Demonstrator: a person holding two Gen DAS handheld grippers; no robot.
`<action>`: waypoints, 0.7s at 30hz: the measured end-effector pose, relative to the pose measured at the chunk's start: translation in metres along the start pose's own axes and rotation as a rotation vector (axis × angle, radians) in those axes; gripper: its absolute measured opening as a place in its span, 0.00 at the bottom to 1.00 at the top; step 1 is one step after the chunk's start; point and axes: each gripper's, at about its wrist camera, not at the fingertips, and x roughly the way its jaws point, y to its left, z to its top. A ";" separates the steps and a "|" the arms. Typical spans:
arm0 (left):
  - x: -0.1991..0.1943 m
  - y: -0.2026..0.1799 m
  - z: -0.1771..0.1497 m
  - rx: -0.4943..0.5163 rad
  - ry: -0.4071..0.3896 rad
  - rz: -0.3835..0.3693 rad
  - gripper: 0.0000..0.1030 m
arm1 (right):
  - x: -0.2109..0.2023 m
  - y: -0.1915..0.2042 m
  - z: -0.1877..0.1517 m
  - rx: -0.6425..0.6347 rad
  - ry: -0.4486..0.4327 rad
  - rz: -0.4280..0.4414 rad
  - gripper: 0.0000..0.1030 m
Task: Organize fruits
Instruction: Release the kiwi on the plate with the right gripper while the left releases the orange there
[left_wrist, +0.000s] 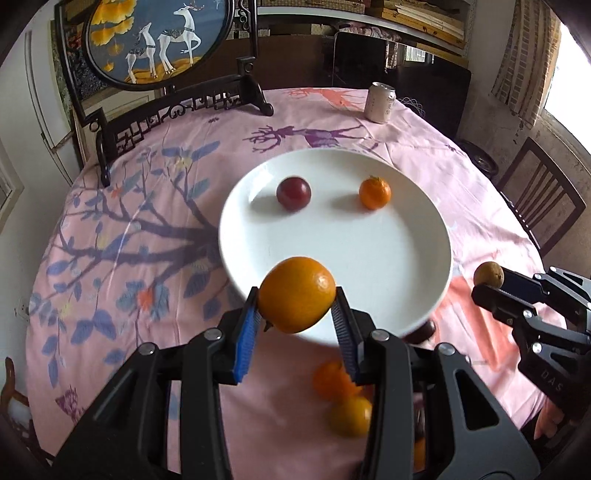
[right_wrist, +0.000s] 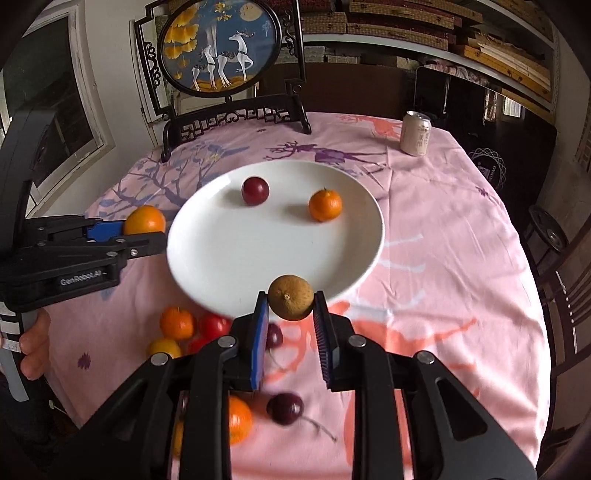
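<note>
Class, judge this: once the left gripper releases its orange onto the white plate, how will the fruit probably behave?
The orange is round, so it may roll across the smooth plate. The raised rim should probably stop it. Its firm-looking skin holds shape between the left gripper pads, so bruising seems unlikely.

— How is the light?
— Soft daylight from the window (left_wrist: 569, 74) on my right, blown out white. Fruit shadows fall leftward on the plate (left_wrist: 369, 258).
— Sharpness?
— Loose fruit (right_wrist: 284, 408) below my jaws is smeared. Edges bow and darken.
</note>
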 end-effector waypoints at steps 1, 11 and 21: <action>0.011 0.000 0.013 -0.005 0.010 0.005 0.38 | 0.011 -0.001 0.014 0.003 0.008 0.006 0.24; 0.095 0.007 0.063 -0.058 0.115 0.028 0.38 | 0.121 -0.017 0.063 0.004 0.161 -0.031 0.24; 0.043 0.022 0.049 -0.064 0.012 0.022 0.69 | 0.089 -0.011 0.062 -0.045 0.103 -0.088 0.54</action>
